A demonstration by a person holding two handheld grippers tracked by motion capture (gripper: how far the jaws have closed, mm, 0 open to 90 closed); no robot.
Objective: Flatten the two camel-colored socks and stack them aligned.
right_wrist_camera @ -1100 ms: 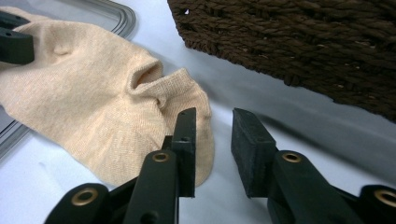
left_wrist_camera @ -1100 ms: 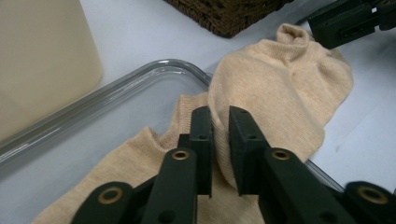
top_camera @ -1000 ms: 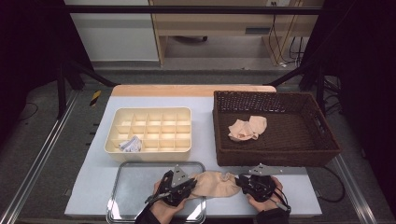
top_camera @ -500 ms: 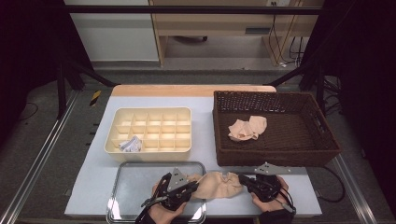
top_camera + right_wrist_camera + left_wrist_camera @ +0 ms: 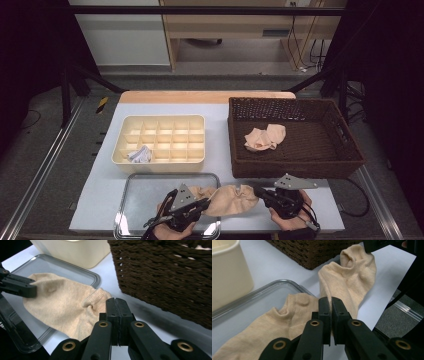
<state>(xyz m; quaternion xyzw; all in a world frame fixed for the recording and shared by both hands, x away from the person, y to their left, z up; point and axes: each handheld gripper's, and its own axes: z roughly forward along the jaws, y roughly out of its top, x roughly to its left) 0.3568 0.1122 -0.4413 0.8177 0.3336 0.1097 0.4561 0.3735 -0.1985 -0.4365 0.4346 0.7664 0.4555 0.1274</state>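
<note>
A beige sock (image 5: 227,199) lies stretched from the metal tray's (image 5: 145,200) right edge onto the white table, between my two grippers. In the left gripper view it looks like two overlapping sock pieces (image 5: 347,277). My left gripper (image 5: 329,300) is shut with the sock's edge pinched at its tips; in the high view it sits low over the tray (image 5: 204,203). My right gripper (image 5: 116,301) is shut at the bunched cuff (image 5: 98,296) on the sock's other end, just in front of the basket (image 5: 258,192).
A dark wicker basket (image 5: 295,170) stands at the right with another beige sock (image 5: 265,137) inside. A cream divided organizer (image 5: 160,118) sits behind the tray, a small white item (image 5: 140,154) in one near-left cell. The table's near edge is just below both hands.
Both hands have shifted slightly toward the near edge, the right gripper edging left. The sock stays held between them, now pulled a bit flatter.
</note>
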